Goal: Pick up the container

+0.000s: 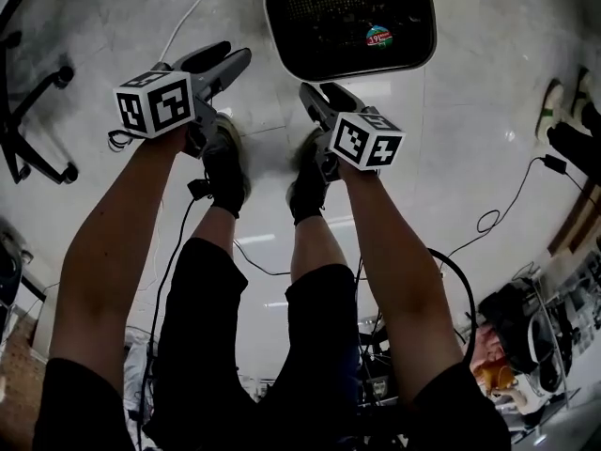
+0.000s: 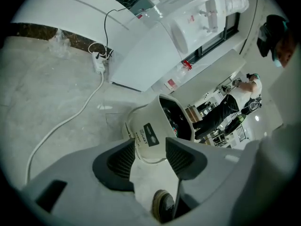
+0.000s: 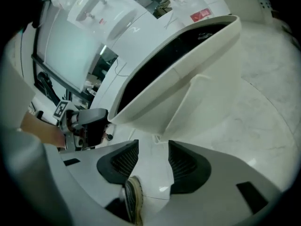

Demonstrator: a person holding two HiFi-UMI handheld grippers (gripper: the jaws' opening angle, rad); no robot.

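Observation:
The container point(image 1: 270, 24) is a white bin with a dark inside, standing on the pale floor just ahead of my feet. A small round sticker point(image 1: 377, 36) shows inside it. My left gripper point(image 1: 233, 64) hangs open at its left near corner, apart from it. In the left gripper view the bin's white wall point(image 2: 148, 126) with a dark label stands just beyond the open left gripper point(image 2: 149, 157), and no pad presses on it. My right gripper point(image 1: 317, 97) is open just under the near rim. In the right gripper view the bin point(image 3: 197, 74) looms above the empty right gripper point(image 3: 153, 161).
A white cable point(image 2: 61, 121) runs over the floor to a power strip point(image 2: 99, 64). A chair base point(image 1: 33, 111) stands at the left, and black cables point(image 1: 488, 219) lie at the right. My shoes point(image 1: 225, 167) are close behind the grippers. A person point(image 2: 228, 105) stands far off.

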